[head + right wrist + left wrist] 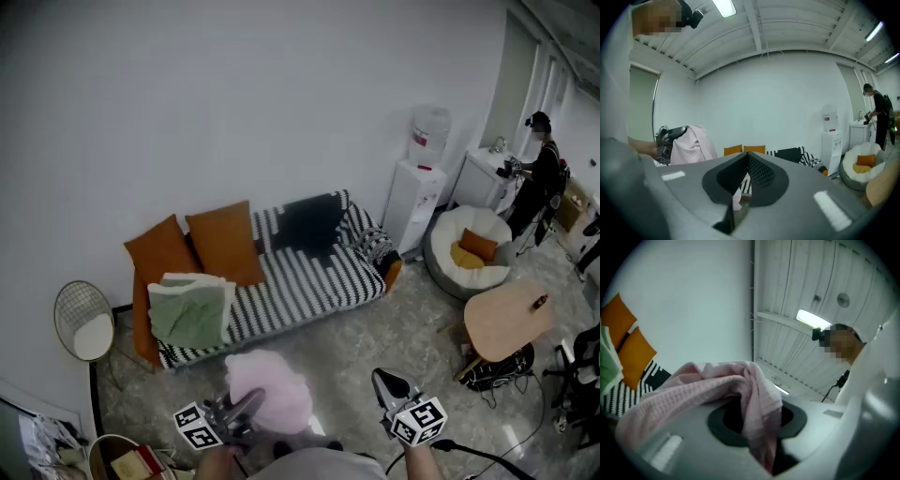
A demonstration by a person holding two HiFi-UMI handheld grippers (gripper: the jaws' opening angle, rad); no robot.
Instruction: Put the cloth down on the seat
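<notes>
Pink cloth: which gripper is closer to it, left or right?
Left. The left gripper has the pink cloth pinched in its jaws; the right gripper hangs off to the side, not touching it.

1. A white water dispenser (413, 202) is standing against the far wall.
2. A person (536, 178) is standing far right.
3. A white beanbag (448, 246) is sitting beside a round wooden table (506, 319).
4. A round wire-frame stand (84, 319) is standing at the left.

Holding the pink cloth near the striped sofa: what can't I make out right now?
Left gripper pads: left gripper view, buried under the pink waffle-weave cloth.
Part of black-and-white striped sofa seat: head view, covered by a folded green blanket.
Small object on round wooden table: head view, too small.
</notes>
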